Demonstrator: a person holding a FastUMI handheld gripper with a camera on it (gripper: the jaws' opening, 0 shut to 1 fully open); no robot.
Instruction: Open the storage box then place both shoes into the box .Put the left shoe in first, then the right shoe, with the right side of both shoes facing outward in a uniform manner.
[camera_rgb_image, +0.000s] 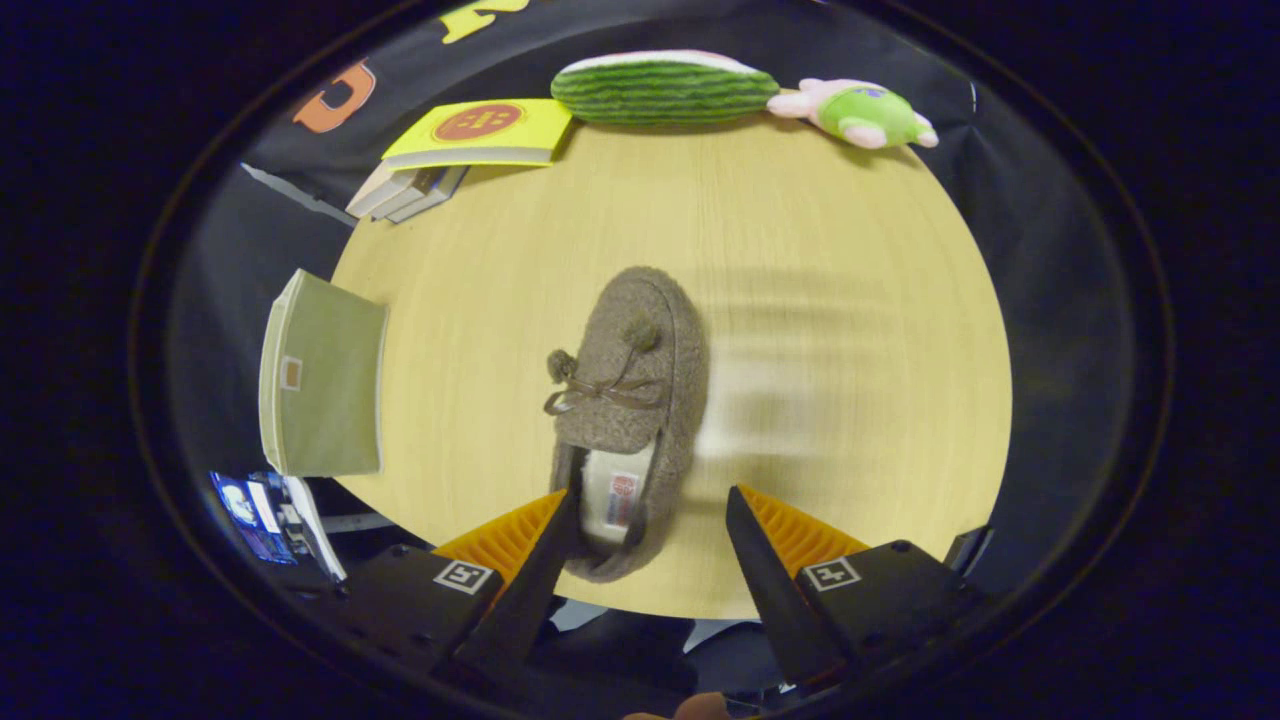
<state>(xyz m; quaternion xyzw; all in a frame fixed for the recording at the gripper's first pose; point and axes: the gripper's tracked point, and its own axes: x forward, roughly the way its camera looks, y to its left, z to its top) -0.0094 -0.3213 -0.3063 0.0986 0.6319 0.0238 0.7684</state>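
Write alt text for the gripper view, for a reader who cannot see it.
A fuzzy brown slipper lies on a round wooden table, its heel between the gripper's open fingers, toe pointing away. Left of it is a green storage box; beyond are stacked books, a striped green cushion and a plush toy.

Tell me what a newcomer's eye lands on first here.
The fuzzy brown shoe mid-table, heel lying between the open fingers of the hand-held gripper, toe pointing away. Next, the green storage box at the table edge to its left, then the striped green plush and yellow book at the far edge.
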